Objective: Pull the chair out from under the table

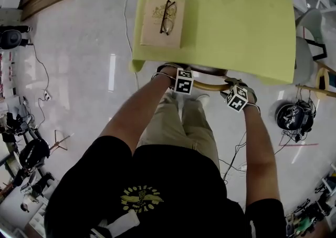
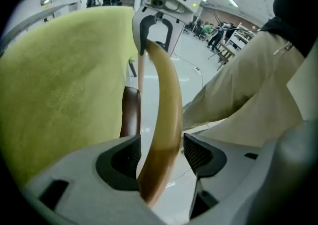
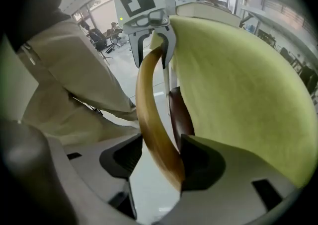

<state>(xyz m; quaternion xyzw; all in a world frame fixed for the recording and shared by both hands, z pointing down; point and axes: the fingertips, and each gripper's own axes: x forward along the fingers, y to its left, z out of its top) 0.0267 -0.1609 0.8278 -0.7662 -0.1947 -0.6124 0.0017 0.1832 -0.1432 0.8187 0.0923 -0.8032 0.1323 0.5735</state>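
L gripper (image 2: 159, 153) is wide open, straddling the curved wooden top rail (image 2: 166, 90) of the chair (image 1: 209, 85). The rail runs btw the pads but isn't clamped; a gap shows on the trouser-side pad. R gripper (image 3: 155, 157) is the same: jaws apart, rail btw them and close against the table-side pad, no squeeze. Both point steeply down, one toward each end of the rail, prob. so the pull stays even & the chair comes straight back w/o twisting. The chair sits tucked under the table (image 1: 236, 16) w/ its yellow-green cloth; only the rail & a dark brown chair part (image 2: 130, 114) show past the cloth edge. Next, I'd judge: close both on the rail, then draw toward the body. In the way: the person's own legs (image 1: 184, 121) right behind the chair, so a step back is needed. Floor cables (image 1: 233, 155) could snag it. A tan book (image 1: 157, 34) w/ glasses (image 1: 168, 16) lies near the table's edge; a jolt might shift them.
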